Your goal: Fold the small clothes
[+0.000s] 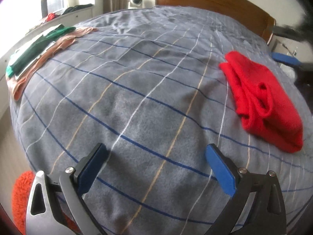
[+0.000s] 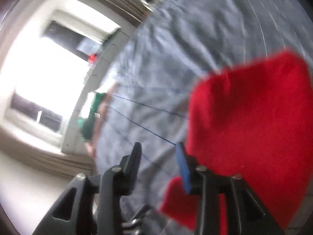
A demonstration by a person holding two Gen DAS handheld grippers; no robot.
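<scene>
The left gripper (image 1: 156, 168) hangs wide open over bare plaid bedspread (image 1: 137, 90) with nothing between its pads, and the red garment (image 1: 262, 101) lies well apart at its two o'clock, long axis running eleven to five. The right gripper (image 2: 158, 166) stands about half open and empty, its blue pad (image 2: 183, 168) just beside the same garment's near edge at three o'clock, so by my reading the right is nearer; a folded green and tan pile (image 1: 39, 49) sits far off at ten o'clock
</scene>
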